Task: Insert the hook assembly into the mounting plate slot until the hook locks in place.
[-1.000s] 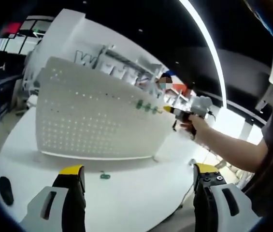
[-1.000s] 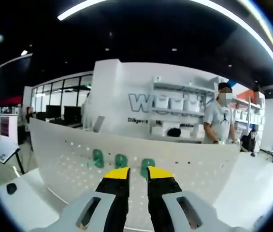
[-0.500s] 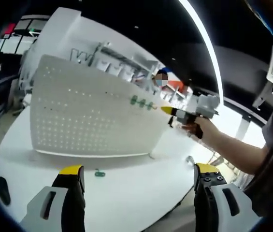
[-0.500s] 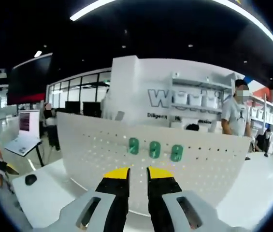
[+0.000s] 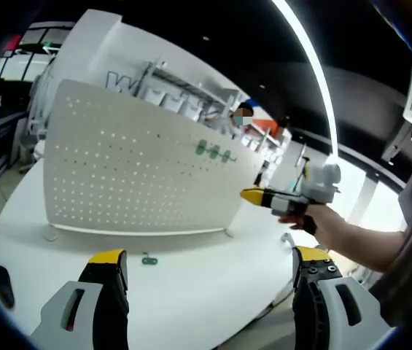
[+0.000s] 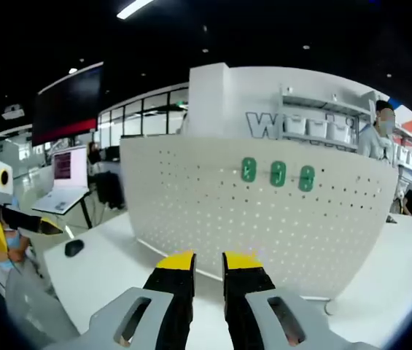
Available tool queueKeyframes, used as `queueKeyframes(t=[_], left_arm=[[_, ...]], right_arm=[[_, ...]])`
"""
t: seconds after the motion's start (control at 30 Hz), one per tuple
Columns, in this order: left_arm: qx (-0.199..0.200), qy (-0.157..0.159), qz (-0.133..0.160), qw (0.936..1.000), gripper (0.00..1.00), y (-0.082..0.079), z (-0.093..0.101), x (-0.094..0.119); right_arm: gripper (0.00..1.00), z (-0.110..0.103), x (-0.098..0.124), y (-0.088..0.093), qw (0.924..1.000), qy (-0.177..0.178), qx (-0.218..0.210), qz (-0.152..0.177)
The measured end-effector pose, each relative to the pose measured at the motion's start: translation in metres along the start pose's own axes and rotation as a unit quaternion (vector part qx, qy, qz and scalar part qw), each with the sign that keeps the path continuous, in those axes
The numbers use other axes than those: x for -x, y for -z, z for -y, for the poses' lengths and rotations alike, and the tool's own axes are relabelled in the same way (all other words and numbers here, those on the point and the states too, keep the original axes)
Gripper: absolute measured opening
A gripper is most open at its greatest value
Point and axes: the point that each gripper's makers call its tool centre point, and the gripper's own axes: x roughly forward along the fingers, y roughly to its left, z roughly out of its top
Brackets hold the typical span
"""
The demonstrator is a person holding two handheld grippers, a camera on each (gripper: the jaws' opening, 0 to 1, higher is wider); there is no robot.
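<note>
On the round white table (image 5: 191, 292) we see a curved white perforated mounting plate (image 5: 133, 175) bearing three green oval hooks (image 6: 278, 173); another green hook (image 5: 149, 259) lies flat before it. Left gripper (image 5: 209, 266) gapes; right gripper (image 6: 208, 260) nearly closed, empty.

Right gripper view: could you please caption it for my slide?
Nearly shut, empty right tongs face the upright white pegboard carrying three green hooks on a white table.

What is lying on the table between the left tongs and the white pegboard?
In the left gripper view, one small green hook lies on the white table, between the left tongs and the foot of the pegboard. Otherwise that stretch is bare.
</note>
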Motion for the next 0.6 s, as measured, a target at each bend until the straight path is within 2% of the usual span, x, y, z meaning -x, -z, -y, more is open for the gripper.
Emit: queueKeyframes(t=[0.37, 0.6], left_arm=[[-0.005, -0.002, -0.021, 0.9998, 0.95, 0.01, -0.003, -0.006], [0.0, -0.004, -0.03, 0.9995, 0.94, 0.018, -0.006, -0.011]], right_arm=[[0.15, -0.037, 0.025, 0.057, 0.9976, -0.036, -0.013, -0.058], [0.16, -0.053, 0.036, 0.069, 0.9956, -0.057, -0.019, -0.072]])
